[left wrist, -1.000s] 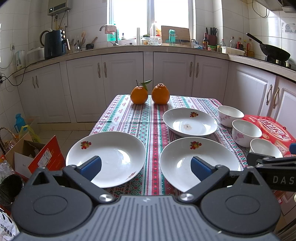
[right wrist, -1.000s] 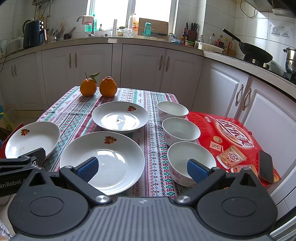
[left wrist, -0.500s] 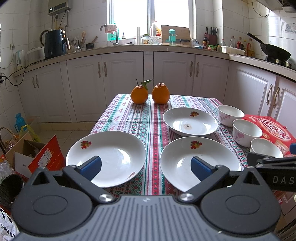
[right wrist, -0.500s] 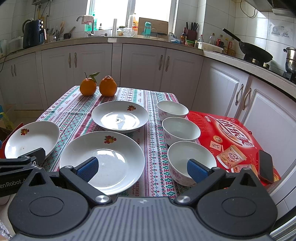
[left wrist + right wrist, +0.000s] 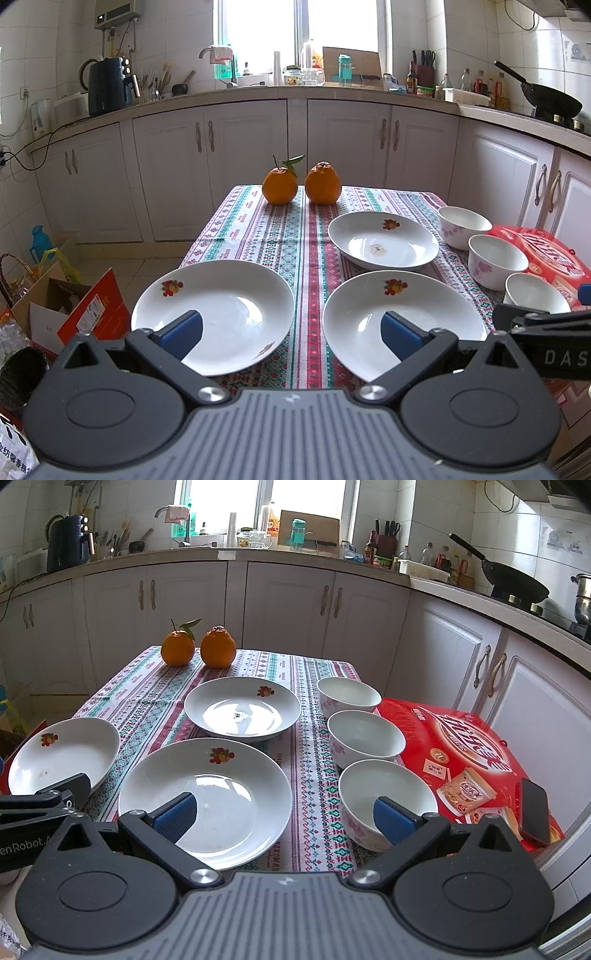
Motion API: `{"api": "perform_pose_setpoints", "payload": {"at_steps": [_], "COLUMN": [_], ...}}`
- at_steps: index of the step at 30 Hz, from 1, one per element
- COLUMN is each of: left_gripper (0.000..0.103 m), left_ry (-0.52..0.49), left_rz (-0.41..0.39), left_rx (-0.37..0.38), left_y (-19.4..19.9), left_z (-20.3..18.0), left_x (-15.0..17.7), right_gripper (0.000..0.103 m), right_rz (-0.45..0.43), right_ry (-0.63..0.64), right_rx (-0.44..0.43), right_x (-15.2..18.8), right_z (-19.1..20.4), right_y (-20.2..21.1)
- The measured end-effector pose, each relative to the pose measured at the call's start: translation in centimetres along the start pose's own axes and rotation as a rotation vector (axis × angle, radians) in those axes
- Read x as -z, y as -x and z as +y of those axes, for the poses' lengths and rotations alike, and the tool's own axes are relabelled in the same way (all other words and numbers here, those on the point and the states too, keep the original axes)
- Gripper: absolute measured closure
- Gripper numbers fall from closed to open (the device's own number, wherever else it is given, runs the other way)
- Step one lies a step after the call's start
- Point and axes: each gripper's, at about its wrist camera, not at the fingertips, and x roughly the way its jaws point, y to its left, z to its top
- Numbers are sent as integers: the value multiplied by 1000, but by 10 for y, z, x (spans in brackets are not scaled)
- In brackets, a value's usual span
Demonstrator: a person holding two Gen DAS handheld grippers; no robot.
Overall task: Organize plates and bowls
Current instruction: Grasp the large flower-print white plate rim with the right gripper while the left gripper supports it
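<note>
Three white plates with a fruit print lie on the patterned tablecloth: a near-left plate (image 5: 221, 314), a near-middle plate (image 5: 399, 314) and a far plate (image 5: 382, 240). Three white bowls with pink flowers stand in a row on the right: far bowl (image 5: 349, 696), middle bowl (image 5: 365, 736), near bowl (image 5: 384, 794). My left gripper (image 5: 291, 334) is open and empty, hovering at the table's front edge between the two near plates. My right gripper (image 5: 282, 814) is open and empty, between the near-middle plate (image 5: 207, 797) and the near bowl.
Two oranges (image 5: 301, 184) sit at the far end of the table. A red box (image 5: 469, 753) with a phone (image 5: 533, 814) on it lies right of the bowls. Cardboard boxes (image 5: 62, 306) stand on the floor to the left. White cabinets ring the room.
</note>
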Motion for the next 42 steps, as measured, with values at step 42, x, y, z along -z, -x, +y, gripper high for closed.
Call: {"api": "perform_pose_setpoints", "payload": {"at_steps": [42], "left_gripper": [1], "left_ry": [-208], "left_rz": [169], "left_rx": [181], "left_y": [-63], "left_z": [122], "left_x": [35], "right_gripper": [0], "right_rz": [203], "right_ry": [377], "right_rx": [-728], "right_x": [-103], "right_z": [125], "right_y": [-142]}}
